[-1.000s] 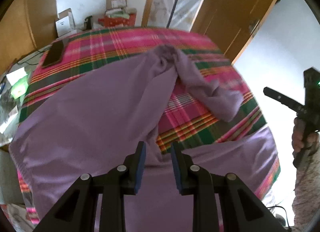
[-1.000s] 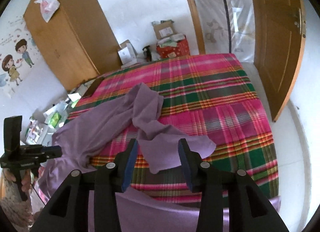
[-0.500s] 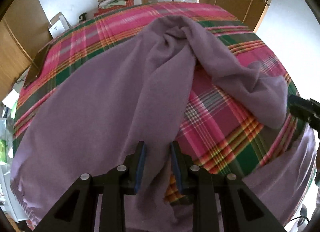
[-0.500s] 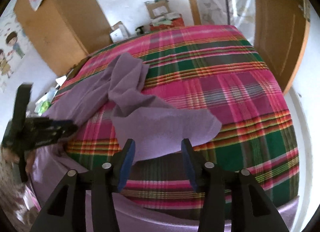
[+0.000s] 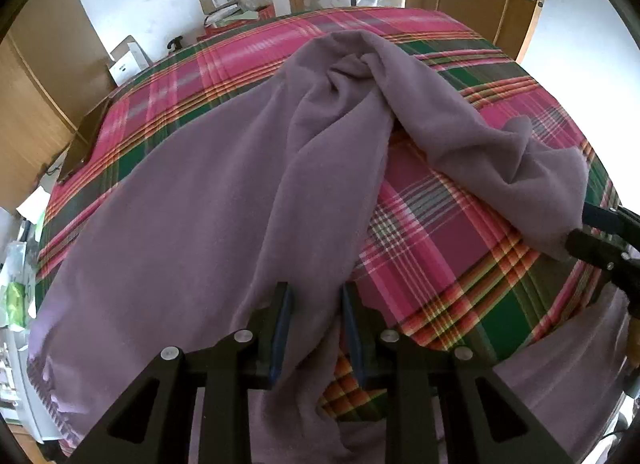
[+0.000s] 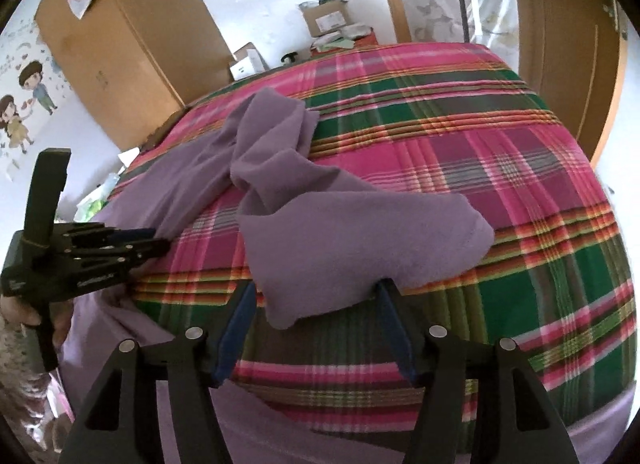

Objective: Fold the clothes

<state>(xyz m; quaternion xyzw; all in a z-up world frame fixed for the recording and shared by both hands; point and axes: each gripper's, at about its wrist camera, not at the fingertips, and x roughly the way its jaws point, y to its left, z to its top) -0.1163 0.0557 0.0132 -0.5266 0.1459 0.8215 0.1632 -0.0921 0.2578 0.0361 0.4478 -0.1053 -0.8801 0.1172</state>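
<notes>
Purple garment [image 5: 208, 200] lies twisted across the plaid bed [image 6: 500, 168], its near hem cut off below frame. My left hand-held gripper [image 5: 314, 328] straddles a fabric ridge; whether it pinches, I cannot tell. My right hand-held gripper [image 6: 316, 328] is opening around the sleeve end [image 6: 340, 248], pads clear.

Left tool [image 5: 314, 328]: matte black printed frame, angular triangular cut-outs, two flat fingers with blue pads [image 5: 280, 334] on inner faces, four round silver screw heads across knuckles. Right tool [image 6: 316, 328]: same black build, blue pads [image 6: 236, 330], four silver screws, triangular openings in struts. Seen from right wrist view, left tool body black with tall upright post, stacked black linkage bars, small pale lettering on side, unreadable. Hand [image 6: 24, 314] below it; sleeve [image 6: 16, 368] pale with fine speckled print.
</notes>
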